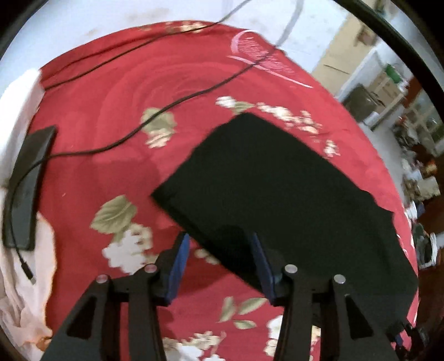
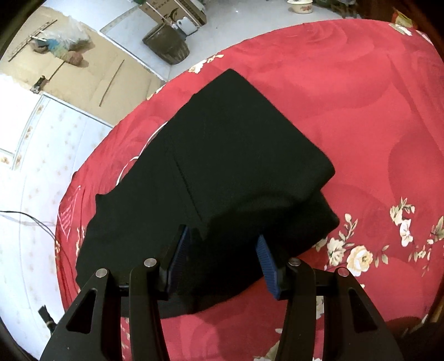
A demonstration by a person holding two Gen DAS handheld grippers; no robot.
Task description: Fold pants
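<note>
Black pants [image 2: 222,166] lie beneath both open, empty grippers [image 1: 222,255] [image 2: 222,255].

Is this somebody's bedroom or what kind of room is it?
Probably a room in a home, maybe a bedroom. The black pants lie on a red flowered bedspread, like on a bed. Beyond it are a tiled floor and a cardboard box.

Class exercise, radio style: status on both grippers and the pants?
Left gripper open, fingers empty. Right gripper open above black pants. Pants folded flat on red bedspread. Black cable beside, not blocking.
</note>
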